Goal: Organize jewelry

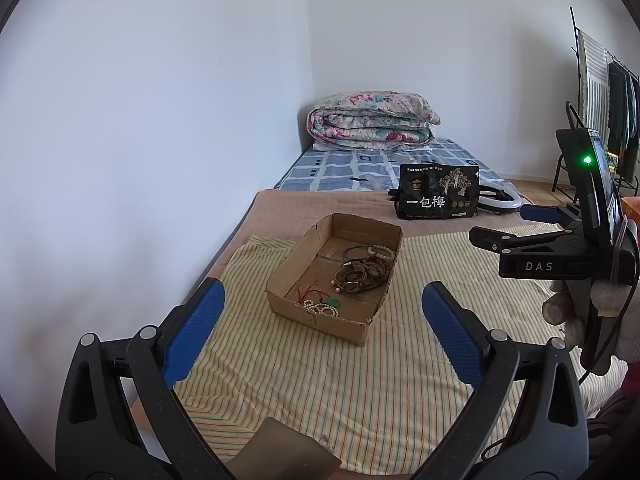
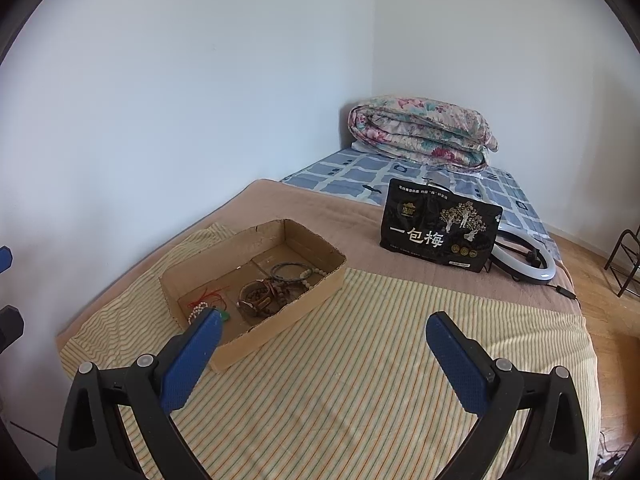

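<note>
A shallow cardboard box (image 1: 368, 232) (image 2: 320, 280) sits on a striped cloth (image 1: 360, 380) (image 2: 360, 380) on the bed. Inside lie brown wooden bead bracelets (image 1: 362, 274) (image 2: 258, 300), a dark bangle (image 1: 358, 251) (image 2: 290, 270), a white bead string with a green pendant (image 1: 322, 308) (image 2: 198, 312) and a red cord. My left gripper (image 1: 324, 300) hovers open just in front of the box, nothing between its fingers. My right gripper (image 2: 324, 330) is open and empty, above the cloth to the right of the box; it also shows at the right edge of the left wrist view (image 1: 516, 224).
A black snack bag (image 1: 438, 192) (image 2: 438, 226) stands behind the box, with a white ring light (image 2: 528, 256) beside it. A folded floral quilt (image 1: 372, 126) (image 2: 424, 136) lies at the bed's far end. The wall runs along the left. A clothes rack (image 1: 616, 112) stands at right.
</note>
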Available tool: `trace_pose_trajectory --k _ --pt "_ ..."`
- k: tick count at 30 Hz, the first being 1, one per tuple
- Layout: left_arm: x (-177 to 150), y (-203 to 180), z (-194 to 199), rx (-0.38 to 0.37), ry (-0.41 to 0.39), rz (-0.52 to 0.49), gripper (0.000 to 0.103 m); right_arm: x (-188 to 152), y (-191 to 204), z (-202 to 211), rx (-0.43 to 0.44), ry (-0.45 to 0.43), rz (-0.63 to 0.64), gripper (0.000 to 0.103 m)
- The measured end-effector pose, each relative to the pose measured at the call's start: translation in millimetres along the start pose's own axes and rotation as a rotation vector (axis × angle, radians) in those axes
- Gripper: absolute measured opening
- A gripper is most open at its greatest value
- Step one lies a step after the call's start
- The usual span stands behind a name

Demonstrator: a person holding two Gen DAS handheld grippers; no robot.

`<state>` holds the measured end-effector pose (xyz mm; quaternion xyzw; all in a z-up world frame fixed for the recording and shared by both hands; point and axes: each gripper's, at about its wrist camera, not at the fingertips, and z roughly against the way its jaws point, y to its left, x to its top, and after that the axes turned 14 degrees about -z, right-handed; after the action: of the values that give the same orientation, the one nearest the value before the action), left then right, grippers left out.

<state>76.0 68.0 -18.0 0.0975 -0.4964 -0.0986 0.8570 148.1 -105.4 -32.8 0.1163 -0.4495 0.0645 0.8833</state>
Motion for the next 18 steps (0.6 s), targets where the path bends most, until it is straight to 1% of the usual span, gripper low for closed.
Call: trace_pose_trajectory --k 18 --pt "2.0 -4.1 1.8 -0.010 0.008 0.008 0.101 -0.1 2.2 0.1 0.005 0.004 0.002 0.103"
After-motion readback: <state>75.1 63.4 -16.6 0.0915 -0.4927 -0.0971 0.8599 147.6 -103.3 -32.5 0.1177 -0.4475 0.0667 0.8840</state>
